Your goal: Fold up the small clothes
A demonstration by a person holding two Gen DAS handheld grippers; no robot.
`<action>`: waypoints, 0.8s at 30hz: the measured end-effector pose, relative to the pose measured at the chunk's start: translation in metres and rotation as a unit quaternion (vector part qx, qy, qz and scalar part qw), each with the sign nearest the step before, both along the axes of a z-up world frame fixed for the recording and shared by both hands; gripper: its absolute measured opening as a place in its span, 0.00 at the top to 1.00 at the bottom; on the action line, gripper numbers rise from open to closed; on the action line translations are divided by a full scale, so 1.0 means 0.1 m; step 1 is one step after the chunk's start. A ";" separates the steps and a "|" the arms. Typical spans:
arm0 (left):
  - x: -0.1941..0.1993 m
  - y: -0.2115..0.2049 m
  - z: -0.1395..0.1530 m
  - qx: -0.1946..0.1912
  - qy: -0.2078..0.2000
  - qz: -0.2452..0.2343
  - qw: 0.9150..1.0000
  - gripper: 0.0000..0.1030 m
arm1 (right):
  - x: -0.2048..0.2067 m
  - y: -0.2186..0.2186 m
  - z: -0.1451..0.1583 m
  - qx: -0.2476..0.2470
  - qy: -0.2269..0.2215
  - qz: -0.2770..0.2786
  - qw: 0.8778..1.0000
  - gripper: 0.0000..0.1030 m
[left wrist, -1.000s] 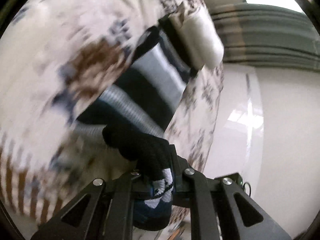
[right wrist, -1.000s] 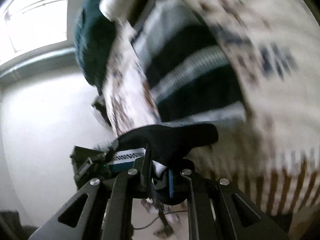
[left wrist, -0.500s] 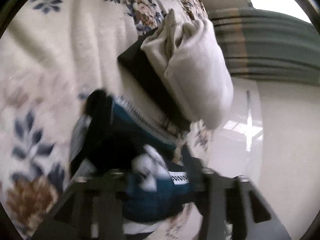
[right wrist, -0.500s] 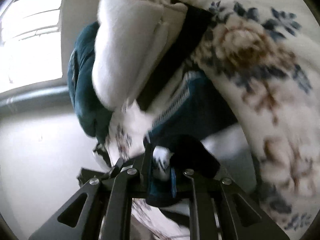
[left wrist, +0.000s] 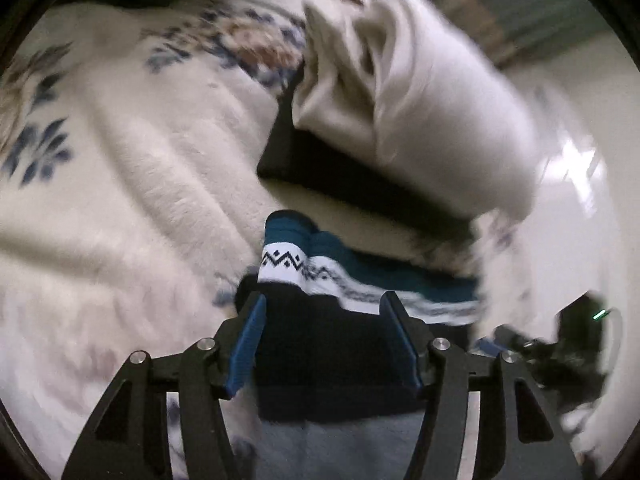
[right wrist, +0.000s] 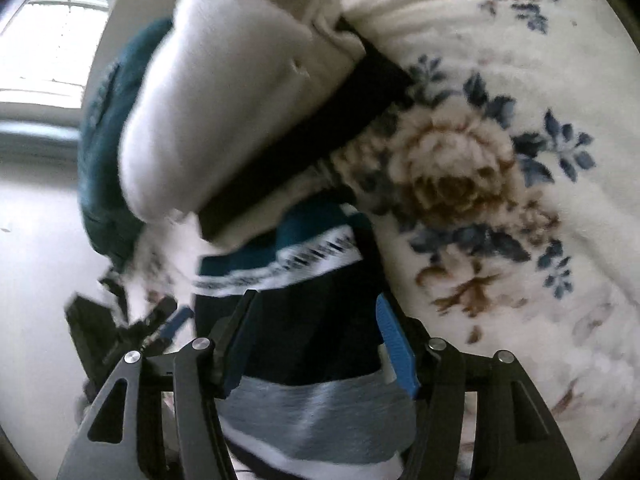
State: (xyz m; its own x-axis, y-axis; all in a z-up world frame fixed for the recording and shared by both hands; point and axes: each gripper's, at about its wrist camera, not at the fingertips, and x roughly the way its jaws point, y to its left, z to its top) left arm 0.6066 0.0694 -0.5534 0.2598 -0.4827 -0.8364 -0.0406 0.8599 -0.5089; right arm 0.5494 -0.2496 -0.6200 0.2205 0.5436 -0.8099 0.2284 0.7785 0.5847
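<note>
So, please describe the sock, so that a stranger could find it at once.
On the floral blanket, find the stack of a cream garment on a black one. The sock lies just before it, between the open grippers; only it has teal with a white zigzag band.

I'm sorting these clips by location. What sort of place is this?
Probably a bedroom at home: a plush floral blanket covers a soft surface, likely a bed, folded clothes are stacked on it, a window lights the room, and a patterned sock lies between the grippers.
</note>
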 end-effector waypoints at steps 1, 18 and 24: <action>0.07 -0.06 -0.10 0.007 0.006 -0.011 1.000 0.48 | 0.04 0.04 -0.08 -0.009 0.006 0.009 1.000 0.40; 0.27 0.36 -0.37 -0.111 0.068 0.086 0.988 0.71 | 0.61 0.20 -0.29 -0.071 0.017 0.037 0.997 0.91; -0.37 0.54 0.16 -0.131 0.014 0.094 0.987 0.34 | 0.40 -0.09 -0.17 -0.018 0.028 0.046 0.998 0.45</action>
State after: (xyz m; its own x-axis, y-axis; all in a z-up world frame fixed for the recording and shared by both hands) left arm 0.5696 0.1235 -0.5379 0.3440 -0.6289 -0.6972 -0.2041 0.6747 -0.7093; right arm 0.5891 -0.2586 -0.6371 0.1246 0.5304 -0.8386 0.1857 0.8178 0.5448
